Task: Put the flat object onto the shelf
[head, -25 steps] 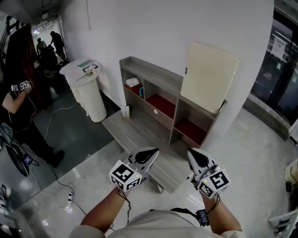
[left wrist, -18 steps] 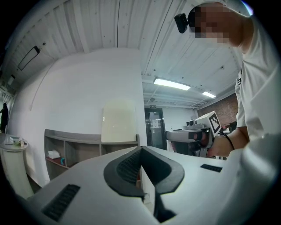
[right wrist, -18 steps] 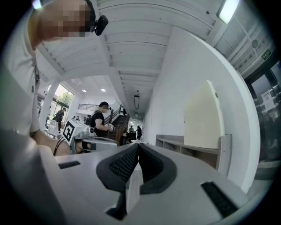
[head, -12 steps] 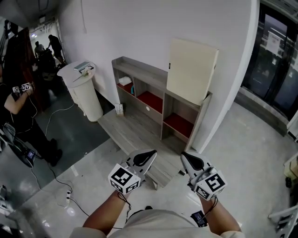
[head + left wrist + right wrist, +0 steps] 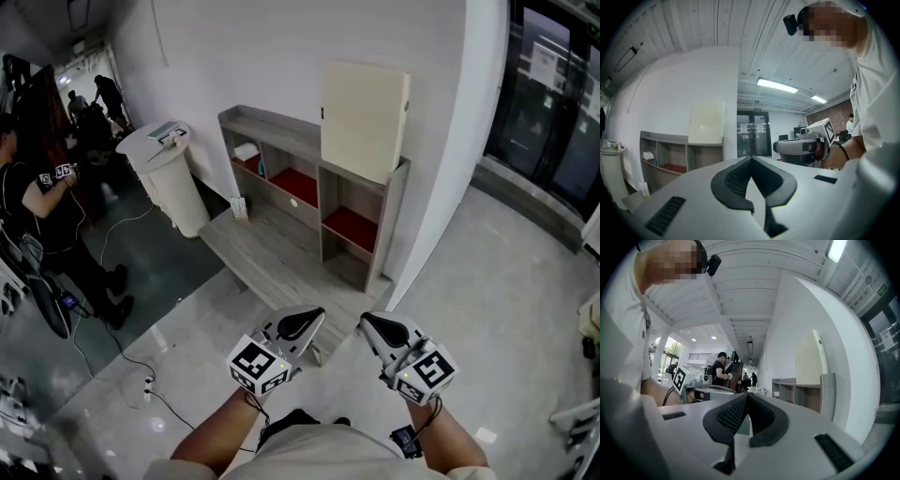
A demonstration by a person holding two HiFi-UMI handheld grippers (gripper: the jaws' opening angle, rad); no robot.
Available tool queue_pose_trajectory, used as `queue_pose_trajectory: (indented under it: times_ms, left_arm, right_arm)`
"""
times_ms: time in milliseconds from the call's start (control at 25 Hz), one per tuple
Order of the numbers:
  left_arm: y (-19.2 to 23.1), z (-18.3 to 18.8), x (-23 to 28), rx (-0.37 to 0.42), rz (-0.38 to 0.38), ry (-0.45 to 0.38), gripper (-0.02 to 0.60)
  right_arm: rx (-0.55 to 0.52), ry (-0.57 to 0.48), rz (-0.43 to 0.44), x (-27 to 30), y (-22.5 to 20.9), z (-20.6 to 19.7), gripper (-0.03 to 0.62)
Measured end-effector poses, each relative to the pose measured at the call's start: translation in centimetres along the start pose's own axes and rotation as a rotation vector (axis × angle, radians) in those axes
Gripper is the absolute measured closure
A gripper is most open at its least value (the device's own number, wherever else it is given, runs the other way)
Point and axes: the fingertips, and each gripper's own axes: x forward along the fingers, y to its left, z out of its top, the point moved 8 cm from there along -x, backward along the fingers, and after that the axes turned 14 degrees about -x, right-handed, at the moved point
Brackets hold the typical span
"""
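Both grippers are low in the head view, well apart from the shelf (image 5: 272, 126). Left gripper (image 5: 312, 316) jaws are together with nothing between them, and so are the right gripper (image 5: 369, 322) jaws. The cream flat board (image 5: 364, 117) stands upright on the shelf's top right end, probably leaning on the wall. A white bin (image 5: 174, 187) stands left of the shelf.

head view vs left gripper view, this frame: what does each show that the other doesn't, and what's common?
Head view only: the floor cables and a person in black at the left edge.
Left gripper view only: the ceiling light strip and a brick wall far off.
Both: the shelf unit, the cream panel standing on top of it against the wall, and the right gripper.
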Motion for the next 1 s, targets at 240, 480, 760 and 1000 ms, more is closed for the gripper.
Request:
queue_pose_trajectory:
  times_ms: [240, 480, 760, 1000]
  left_arm:
    - [-2.0, -0.5, -0.5, 0.001, -0.06, 0.014, 0.566]
    - [-2.1, -1.0, -3.9, -0.035, -0.084, 0.015, 0.566]
    - [-1.5, -1.8, -11.0, -0.049, -0.1, 0.039, 0.566]
    - [-0.8, -2.0, -17.4, -0.044, -0.074, 0.03, 0.566]
  right_arm:
    - [0.007, 0.013, -0.01, -1.2, 2.4, 0.4, 0.574]
    - [0.008, 0.037, -0.023, -1.2, 6.1, 1.0, 0.574]
    - [0.025, 0.047, -0.048, 0.2, 12.1, 1.6, 0.574]
    - [0.028, 0.051, -0.088, 0.6, 17.6, 2.3, 0.574]
